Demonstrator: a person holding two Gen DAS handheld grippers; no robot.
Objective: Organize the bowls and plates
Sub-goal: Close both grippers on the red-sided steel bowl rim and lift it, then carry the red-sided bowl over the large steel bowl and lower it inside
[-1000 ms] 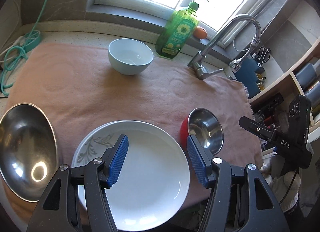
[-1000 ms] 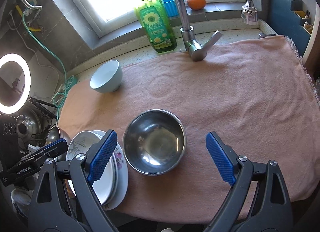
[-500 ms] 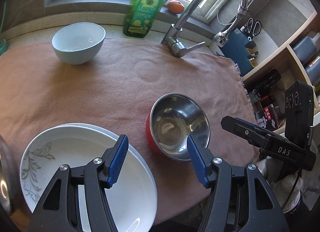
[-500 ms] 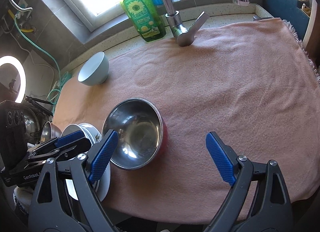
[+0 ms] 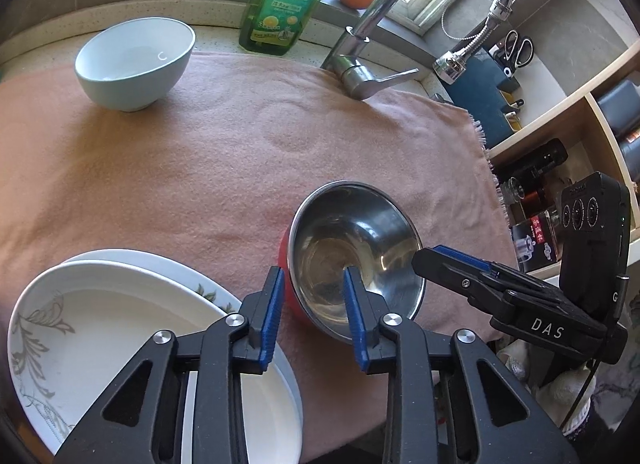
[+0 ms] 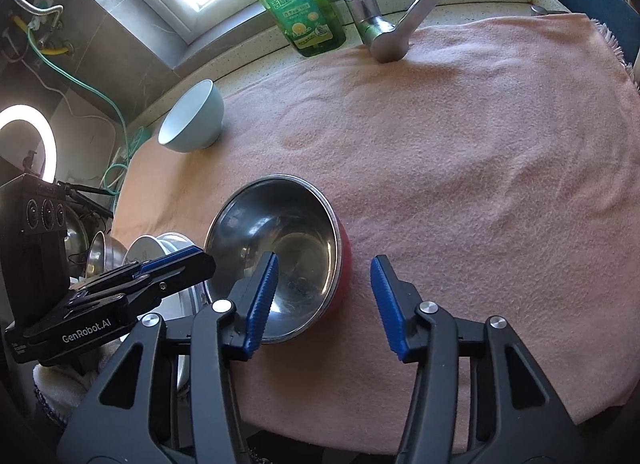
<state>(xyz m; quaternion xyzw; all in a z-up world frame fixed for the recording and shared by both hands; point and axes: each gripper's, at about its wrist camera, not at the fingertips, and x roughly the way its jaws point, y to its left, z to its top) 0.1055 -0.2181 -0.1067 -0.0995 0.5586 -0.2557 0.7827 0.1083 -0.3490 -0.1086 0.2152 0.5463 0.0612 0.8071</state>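
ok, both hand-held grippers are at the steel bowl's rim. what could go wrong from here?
1. Both sets of jaws have just been closing across the rim of the steel bowl. The right hand-held gripper still has its outer pad clear of the red wall, so lifting now could tip the bowl.
2. The left hand-held gripper sits right beside the stacked plates; a sideways swing could knock them.
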